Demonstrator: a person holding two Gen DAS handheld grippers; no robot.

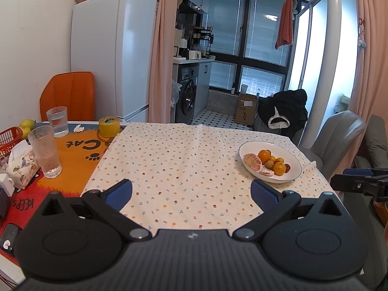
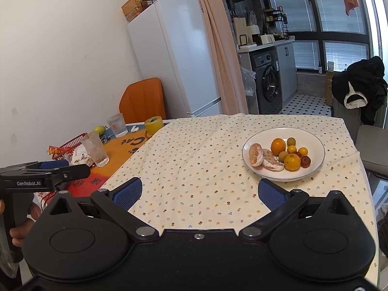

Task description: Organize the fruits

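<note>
Right wrist view: shallow white ceramic bowl (image 2: 312, 167) of mixed fruit sits far right on the floral cloth. Right gripper (image 2: 200, 190) and left gripper (image 1: 191, 190) gape wide, empty. Peeled pomelo segments (image 2: 264, 158) likely soft; the round orange (image 2: 278, 146) looks firmer, best gripped across its middle.

Cream cloth (image 2: 194, 150) on the counter, dotted with small red, orange and blue flowers. White bowl (image 2: 315, 143) with thin dark rim at 2 o'clock: bright orange citrus (image 2: 278, 146), pale pink peeled segments (image 2: 255, 154), small yellow-green fruits (image 2: 291, 141), one dark red fruit (image 2: 305, 161). Orange mat (image 1: 72, 150) with black lettering and paw print at 10 o'clock. Yellow tape roll (image 1: 108, 127), green label. Right tool (image 2: 200, 190): black body, blue pads (image 2: 128, 191). Red basket (image 1: 9, 137) at 9 o'clock.
</note>
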